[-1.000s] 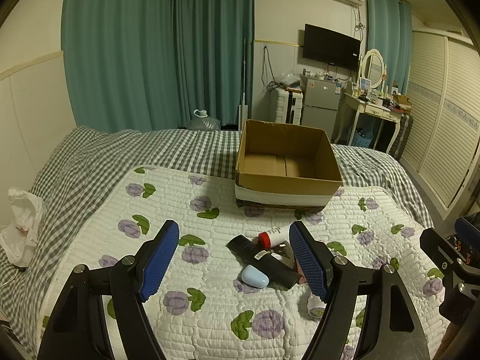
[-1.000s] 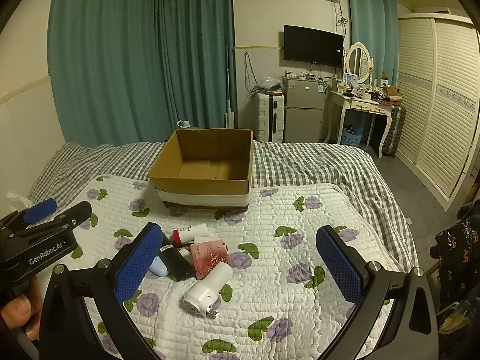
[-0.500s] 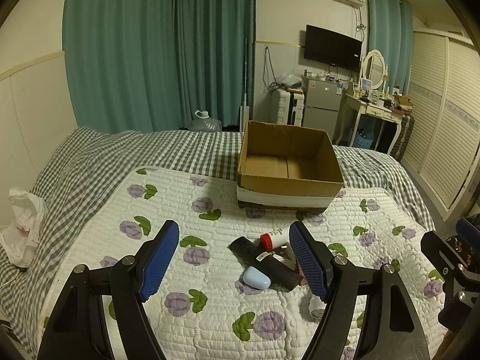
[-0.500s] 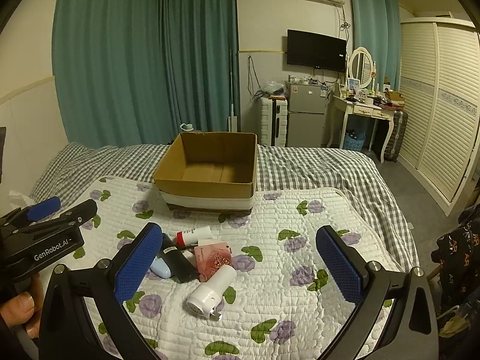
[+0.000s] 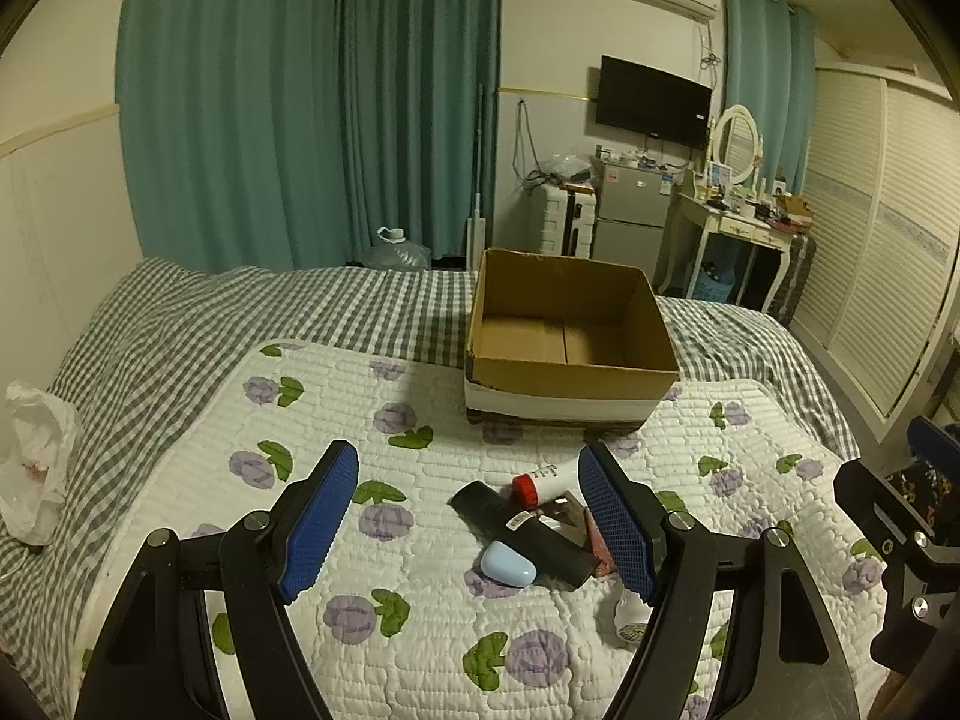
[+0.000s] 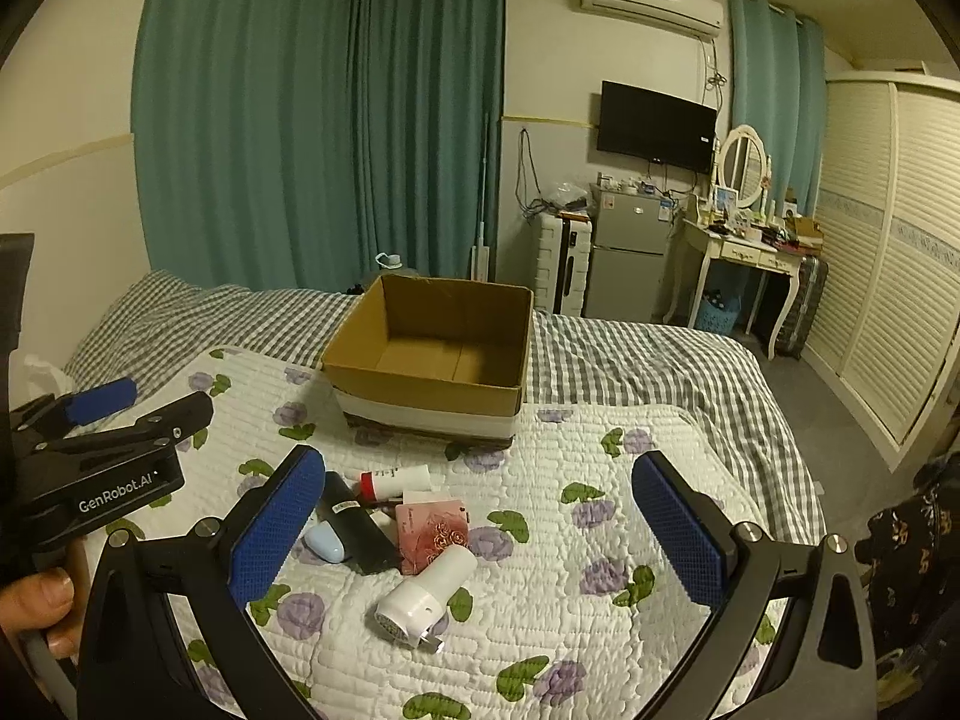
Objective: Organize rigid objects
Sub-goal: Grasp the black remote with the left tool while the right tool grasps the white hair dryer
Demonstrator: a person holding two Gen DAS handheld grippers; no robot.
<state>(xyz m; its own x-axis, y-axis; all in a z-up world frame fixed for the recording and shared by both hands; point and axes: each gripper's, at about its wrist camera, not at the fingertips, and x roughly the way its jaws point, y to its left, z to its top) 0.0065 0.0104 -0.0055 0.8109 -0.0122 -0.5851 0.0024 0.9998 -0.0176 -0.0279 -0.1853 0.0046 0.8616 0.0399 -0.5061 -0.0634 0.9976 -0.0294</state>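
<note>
A small pile lies on the flowered quilt: a black bar-shaped device (image 5: 522, 534) (image 6: 360, 531), a pale blue case (image 5: 507, 564) (image 6: 324, 543), a white tube with a red cap (image 5: 543, 480) (image 6: 395, 480), a pink box (image 6: 432, 531) and a white lint shaver (image 6: 423, 597). An empty cardboard box (image 5: 570, 336) (image 6: 432, 354) stands beyond them. My left gripper (image 5: 468, 519) hangs open above the pile's left side. Open as well, my right gripper (image 6: 474, 531) hovers over the shaver. Neither holds anything.
The bed has a grey checked cover (image 5: 180, 324). A white plastic bag (image 5: 33, 462) lies at its left edge. Beyond the bed are teal curtains (image 5: 300, 102), a small fridge (image 6: 627, 252), a dressing table (image 6: 744, 252) and wardrobe doors (image 6: 888, 252) on the right.
Both grippers have lifted and pulled back slightly, so the pile and box sit a little lower in view. Nothing on the bed has moved.
</note>
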